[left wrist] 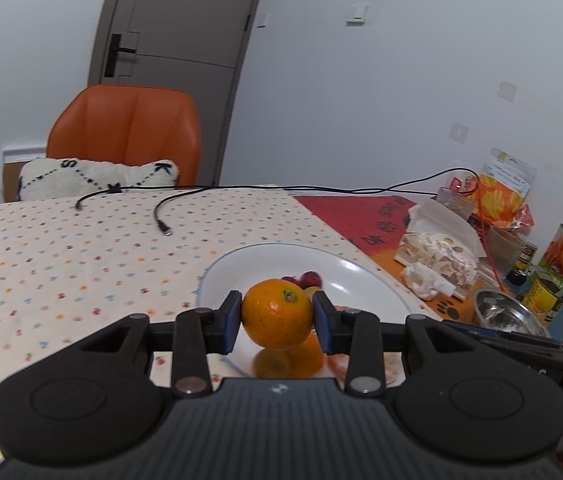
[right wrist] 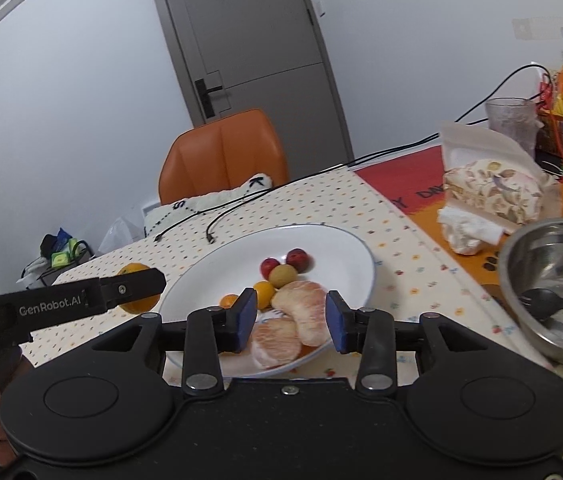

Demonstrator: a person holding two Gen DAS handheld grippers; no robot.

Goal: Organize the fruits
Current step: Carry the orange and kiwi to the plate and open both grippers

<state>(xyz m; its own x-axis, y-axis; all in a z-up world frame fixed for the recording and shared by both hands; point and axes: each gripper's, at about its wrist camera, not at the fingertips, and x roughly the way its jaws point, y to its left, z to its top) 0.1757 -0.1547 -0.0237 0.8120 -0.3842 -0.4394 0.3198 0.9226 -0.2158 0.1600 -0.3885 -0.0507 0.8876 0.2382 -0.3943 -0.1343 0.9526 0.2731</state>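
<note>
Left wrist view: the left gripper (left wrist: 277,316) clamps an orange (left wrist: 276,313) between its blue pads, raised above the near edge of the white plate (left wrist: 361,276). Right wrist view shows the right gripper (right wrist: 291,320) with jaws spread and empty, poised over peeled pomelo segments (right wrist: 301,312) on the plate. Beyond them lie two kumquats (right wrist: 263,293), a yellowish fruit (right wrist: 282,275) and two red fruits (right wrist: 297,258). A steel bowl (right wrist: 553,264) holding a black spoon (right wrist: 549,303) sits to the right on the dotted tablecloth (right wrist: 401,248).
</note>
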